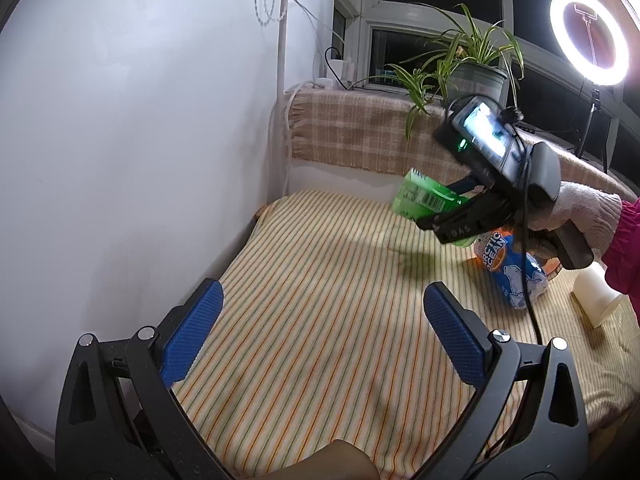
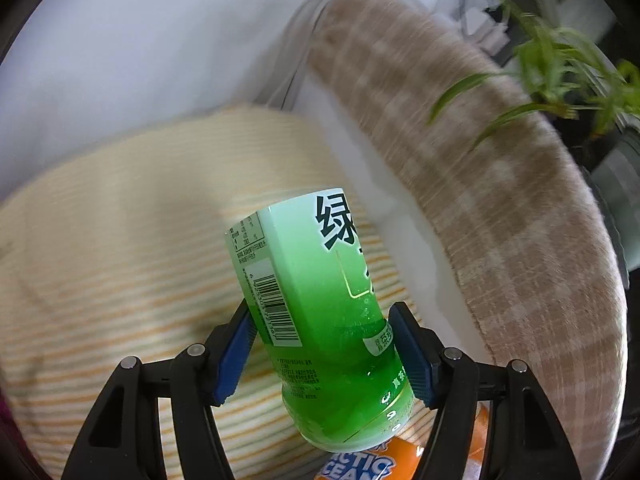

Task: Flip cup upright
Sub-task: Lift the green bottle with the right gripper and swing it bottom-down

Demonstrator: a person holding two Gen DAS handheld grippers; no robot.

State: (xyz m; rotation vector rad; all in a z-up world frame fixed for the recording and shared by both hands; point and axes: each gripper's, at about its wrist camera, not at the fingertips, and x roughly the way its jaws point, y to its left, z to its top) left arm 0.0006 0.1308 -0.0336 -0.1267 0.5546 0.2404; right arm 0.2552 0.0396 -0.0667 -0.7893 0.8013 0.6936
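Observation:
A green cup (image 2: 320,300) with a barcode and printed label is held tilted in the air over the striped cloth, between the blue pads of my right gripper (image 2: 324,320), which is shut on it. The left wrist view shows the same cup (image 1: 420,200) at the tip of the right gripper (image 1: 436,208), held by a gloved hand (image 1: 576,208); the cup's shadow falls on the cloth below. My left gripper (image 1: 320,332) hovers low near the front of the table, open, with nothing between its fingers.
An orange and blue Arctic Ocean container (image 1: 512,272) lies under the right gripper. A white cylinder (image 1: 596,296) lies at the right. The white wall (image 1: 120,140) bounds the left. A plaid-covered sill (image 1: 360,136) with a potted plant (image 1: 472,72) and ring light (image 1: 588,40) runs behind.

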